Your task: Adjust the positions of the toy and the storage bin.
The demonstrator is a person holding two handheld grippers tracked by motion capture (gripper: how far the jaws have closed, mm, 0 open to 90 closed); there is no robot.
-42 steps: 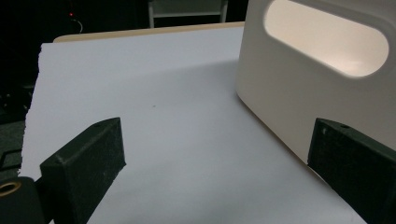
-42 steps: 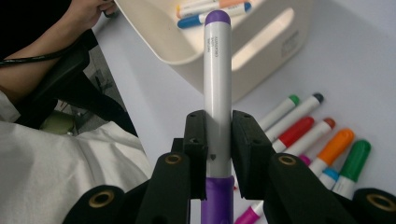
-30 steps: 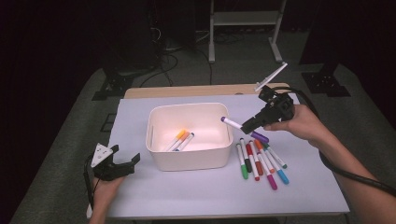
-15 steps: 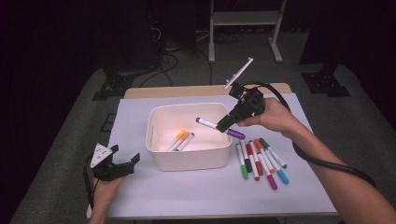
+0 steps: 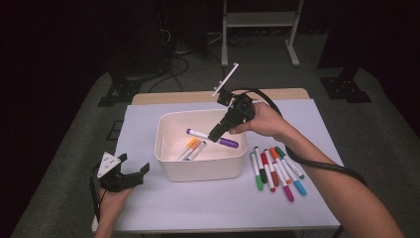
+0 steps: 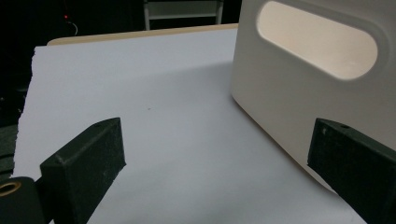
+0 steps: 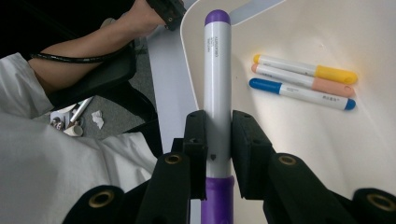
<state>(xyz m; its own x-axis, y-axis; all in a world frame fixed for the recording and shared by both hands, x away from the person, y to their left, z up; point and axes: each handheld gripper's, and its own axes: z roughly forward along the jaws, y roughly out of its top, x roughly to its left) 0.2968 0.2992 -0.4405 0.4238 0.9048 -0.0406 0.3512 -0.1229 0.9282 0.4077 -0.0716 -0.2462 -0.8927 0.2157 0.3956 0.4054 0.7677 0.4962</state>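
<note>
white bin (image 5: 198,171), three markers (image 7: 303,81) inside

We see a table (image 5: 148,96) under a pale sheet (image 5: 213,208), bearing a white tub (image 5: 203,171) and loose markers (image 5: 275,168) right of the left jaws.

A white marker (image 7: 217,79) with purple ends; the bin (image 5: 198,168) is cream.
</note>
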